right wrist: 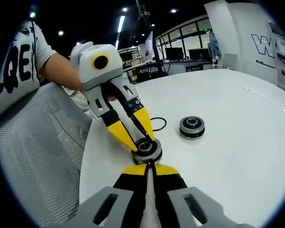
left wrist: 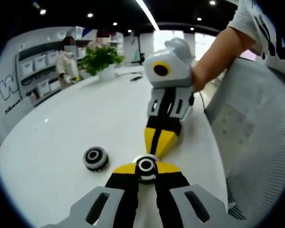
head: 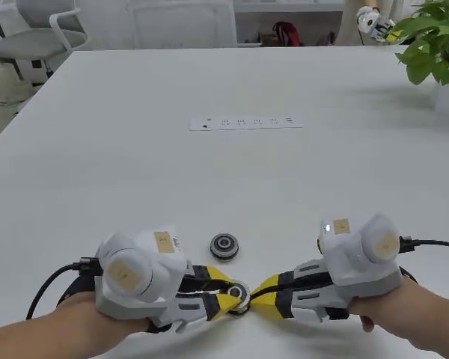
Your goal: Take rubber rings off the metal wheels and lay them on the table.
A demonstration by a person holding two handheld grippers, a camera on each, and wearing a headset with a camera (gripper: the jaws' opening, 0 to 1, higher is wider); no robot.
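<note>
White table (head: 135, 164), matte and bare, in an open office with ceiling lights.

Nearest the person, the held wheel (left wrist: 146, 167) is clamped across its rim by the left gripper (right wrist: 143, 142), yellow-tipped jaws closed onto it from both sides, low over the table's near edge. The right gripper (left wrist: 157, 146) is brought in from the opposite side, jaws drawn to a narrow point, tips touching the same wheel's rim. Whether the rubber ring is actually pinched between those tips can't be resolved.

Progress, as judged: early to middle. One loose ring (right wrist: 165, 124) is seen lying flat on the table just behind the held wheel, so one removal is taken as done. The ring on the held wheel is judged not yet off; peel-off is the step in hand. A second wheel (head: 224, 246) is set flat just beyond the grippers, apart from both. Whether its ring has been removed can't be told at this resolution, so one or two rings are left.

Materials: wheels are small round discs, bright metal hub and bore, dark band at the circumference, bearing-like. The loose ring is thin, black, limp-looking, slightly oval where it lies. Gripper bodies are glossy white plastic, jaws black with yellow wedge tips.

Farther out, a white power strip (head: 245, 123) is laid mid-table. A leafy green plant (head: 434, 41) is placed at the far right corner.
</note>
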